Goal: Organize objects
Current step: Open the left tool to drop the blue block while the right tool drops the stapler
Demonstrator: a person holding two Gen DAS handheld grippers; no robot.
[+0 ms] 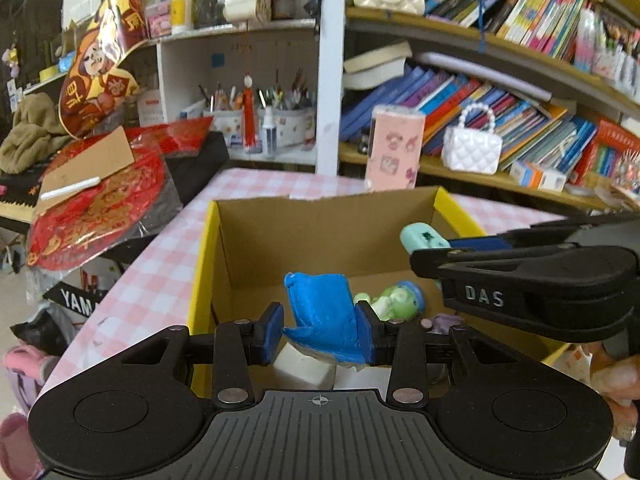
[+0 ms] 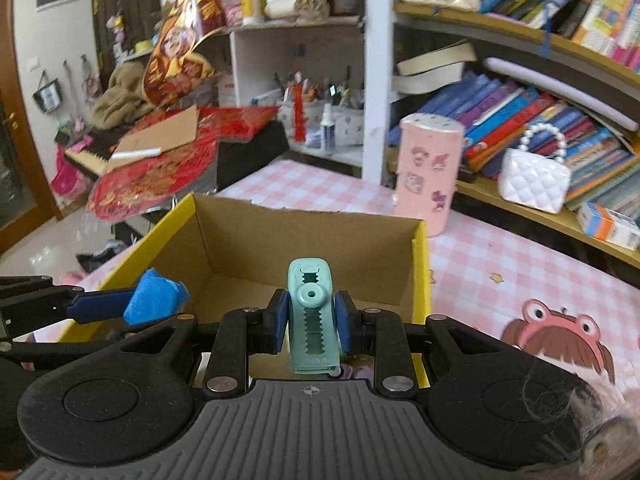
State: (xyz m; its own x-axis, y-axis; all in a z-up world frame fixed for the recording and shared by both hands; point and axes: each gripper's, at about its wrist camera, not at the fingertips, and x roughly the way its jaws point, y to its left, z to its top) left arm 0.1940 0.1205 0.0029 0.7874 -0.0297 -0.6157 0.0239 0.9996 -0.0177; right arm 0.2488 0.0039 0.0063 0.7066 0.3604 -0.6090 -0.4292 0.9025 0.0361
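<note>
Left tongs point(image 1: 320, 330) clamp a blue clay piece point(image 1: 324, 312) above the cardboard box point(image 1: 320, 232). Right tongs point(image 2: 310, 322) grip a teal clip point(image 2: 312, 312) over the same box.

Both views are evenly lit by soft, diffuse daylight, brightest at ten o'clock on the pale wall point(image 2: 24, 12), and shadows stay faint inside the open brown cardboard box with yellow outer walls point(image 1: 320, 236). Fisheye distortion bows the wooden bookshelf boards point(image 1: 500, 40) from one to three o'clock. Motion blur softens the rows of colourful books point(image 2: 532, 112), while the near foreground stays sharp.
</note>
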